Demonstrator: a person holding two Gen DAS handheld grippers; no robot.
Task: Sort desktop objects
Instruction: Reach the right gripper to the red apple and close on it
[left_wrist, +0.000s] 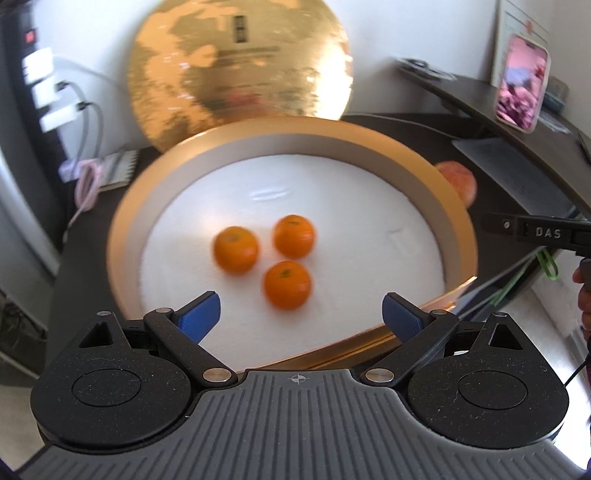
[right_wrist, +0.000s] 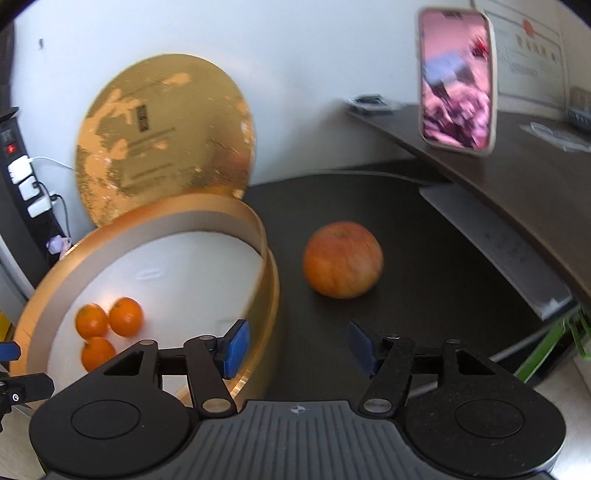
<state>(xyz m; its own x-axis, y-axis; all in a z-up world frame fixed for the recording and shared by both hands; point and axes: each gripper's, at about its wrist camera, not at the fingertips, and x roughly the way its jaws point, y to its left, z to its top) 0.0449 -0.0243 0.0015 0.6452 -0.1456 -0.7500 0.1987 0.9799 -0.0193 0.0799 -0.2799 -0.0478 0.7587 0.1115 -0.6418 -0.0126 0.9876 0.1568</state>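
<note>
On the dark bench, the round gold box already holds three oranges; the apple lies beside it. Both the right tool and left tool gape empty. Next, probably: grasp the apple.

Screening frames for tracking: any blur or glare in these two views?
Left wrist: oranges and round box rim smeared by motion; tool sharp. Right wrist: apple and phone blurred; gold lid shows patchy glare.
</note>
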